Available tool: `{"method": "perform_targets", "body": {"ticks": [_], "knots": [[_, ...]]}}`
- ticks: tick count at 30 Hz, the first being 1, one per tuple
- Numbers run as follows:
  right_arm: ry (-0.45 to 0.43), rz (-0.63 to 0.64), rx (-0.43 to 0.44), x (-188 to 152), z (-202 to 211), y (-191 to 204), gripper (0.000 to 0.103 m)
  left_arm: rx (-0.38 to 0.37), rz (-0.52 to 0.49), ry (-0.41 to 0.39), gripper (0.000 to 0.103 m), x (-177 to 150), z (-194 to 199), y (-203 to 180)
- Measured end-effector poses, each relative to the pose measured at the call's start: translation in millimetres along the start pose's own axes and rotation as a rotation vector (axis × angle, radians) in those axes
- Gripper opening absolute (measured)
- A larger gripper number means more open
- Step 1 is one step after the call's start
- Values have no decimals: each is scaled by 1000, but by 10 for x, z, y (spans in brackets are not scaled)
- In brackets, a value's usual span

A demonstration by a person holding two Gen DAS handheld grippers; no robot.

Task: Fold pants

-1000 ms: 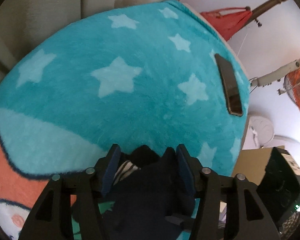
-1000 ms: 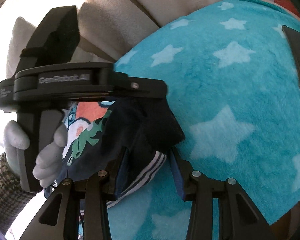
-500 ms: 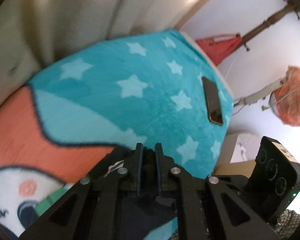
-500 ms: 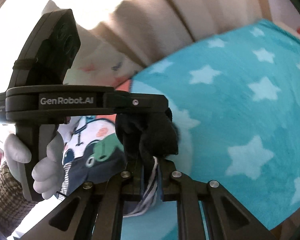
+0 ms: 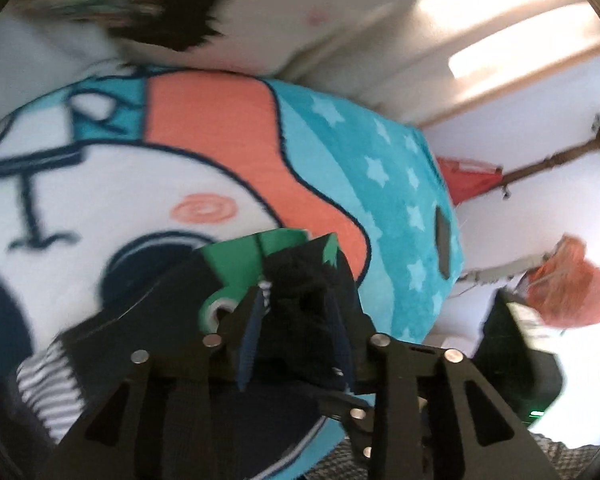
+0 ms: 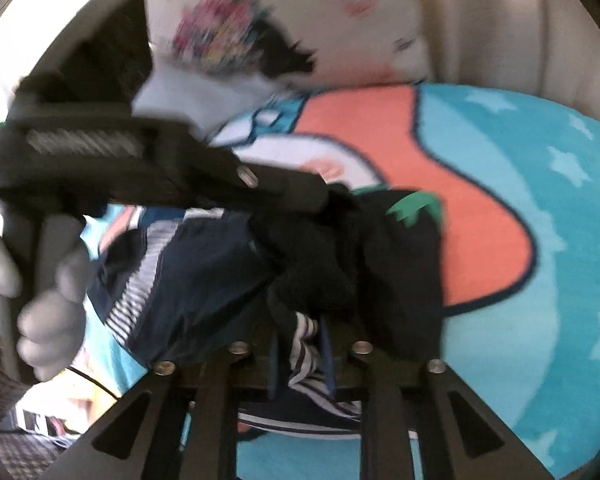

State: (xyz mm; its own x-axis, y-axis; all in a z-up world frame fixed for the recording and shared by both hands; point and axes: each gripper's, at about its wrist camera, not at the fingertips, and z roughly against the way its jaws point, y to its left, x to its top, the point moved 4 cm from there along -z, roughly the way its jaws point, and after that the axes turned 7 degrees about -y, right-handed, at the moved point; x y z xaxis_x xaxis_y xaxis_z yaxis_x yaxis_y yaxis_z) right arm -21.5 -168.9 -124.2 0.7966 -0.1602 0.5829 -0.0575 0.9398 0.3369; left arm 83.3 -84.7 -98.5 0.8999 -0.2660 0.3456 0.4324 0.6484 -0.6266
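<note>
The dark navy pants (image 6: 204,276) with a green dinosaur print (image 5: 244,264) and striped cuffs (image 5: 48,384) lie bunched on a cartoon blanket (image 6: 480,240). My left gripper (image 5: 296,316) has dark pant fabric bunched between its parted fingers; it also shows from the side in the right wrist view (image 6: 152,168), held by a gloved hand. My right gripper (image 6: 302,344) is shut on a striped edge of the pants, right beside the left one. Both views are motion-blurred.
The blanket (image 5: 392,216) covers a bed, with a dark phone (image 5: 443,240) near its right edge. A pillow with a colourful print (image 6: 236,40) lies at the head by a padded cream headboard (image 6: 480,20). An orange fan (image 5: 568,284) stands beyond the right edge.
Both grippers closed on the pant fabric, then carried it together up the bed from the starred teal part toward the orange and white part. The left jaws now stand wider.
</note>
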Motion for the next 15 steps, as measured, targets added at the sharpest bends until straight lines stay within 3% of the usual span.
{"method": "perform_targets", "body": {"ticks": [1, 4, 7, 10, 12, 13, 15], "knots": [[9, 16, -4, -27, -3, 63, 30, 1, 11, -26, 37, -25, 152, 45], [34, 51, 39, -18, 140, 276, 31, 31, -3, -103, 47, -110, 556, 91], [-18, 58, 106, 68, 569, 401, 32, 81, -18, -162, 51, -220, 848, 170], [-72, 8, 48, 210, 780, 292, 32, 146, 12, -189, 51, -335, 973, 375], [-66, -5, -44, 301, 635, 174, 23, 182, 59, -182, 51, -413, 965, 575], [-57, -18, -73, 325, 513, 132, 13, 211, 82, -170, 50, -460, 950, 679], [-13, -76, -60, 311, 218, 76, 12, 266, 118, -154, 50, -559, 910, 873]]}}
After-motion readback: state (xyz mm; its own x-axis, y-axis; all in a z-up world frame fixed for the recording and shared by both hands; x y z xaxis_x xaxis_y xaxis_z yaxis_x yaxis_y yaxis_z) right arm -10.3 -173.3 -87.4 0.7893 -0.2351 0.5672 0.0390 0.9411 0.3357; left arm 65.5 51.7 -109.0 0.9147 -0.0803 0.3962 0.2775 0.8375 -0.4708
